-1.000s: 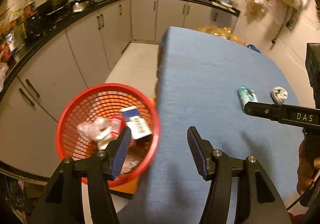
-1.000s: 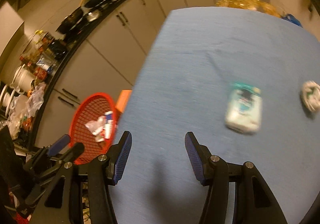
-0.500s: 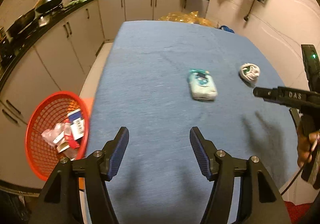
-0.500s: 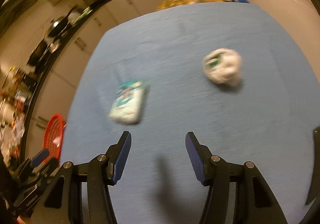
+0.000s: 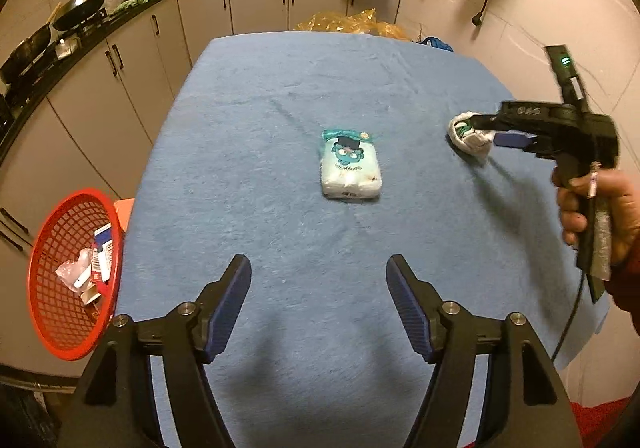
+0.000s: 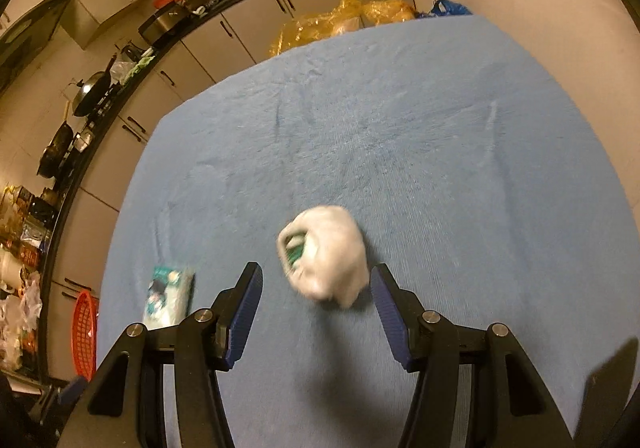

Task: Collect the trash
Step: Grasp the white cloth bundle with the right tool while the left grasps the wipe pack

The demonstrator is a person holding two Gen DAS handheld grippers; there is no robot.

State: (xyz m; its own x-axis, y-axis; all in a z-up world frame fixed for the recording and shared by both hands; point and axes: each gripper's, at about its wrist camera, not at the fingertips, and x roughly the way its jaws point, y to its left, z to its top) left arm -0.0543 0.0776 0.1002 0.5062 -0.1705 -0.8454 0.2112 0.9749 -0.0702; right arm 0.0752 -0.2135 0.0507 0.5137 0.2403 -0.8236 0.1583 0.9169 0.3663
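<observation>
Both grippers, left gripper (image 5: 318,288) just widening and right gripper (image 6: 316,294), gape empty over two trash pieces: tissue pack (image 5: 350,164), crumpled wad (image 6: 326,256).

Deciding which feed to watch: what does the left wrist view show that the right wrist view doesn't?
Left wrist only: the trash already in the red basket, the right gripper from the side at the wad, and the hand holding it. Right wrist only: the wad framed between its open jaws, untouched. Both: tissue pack, wad, basket, blue table.
</observation>
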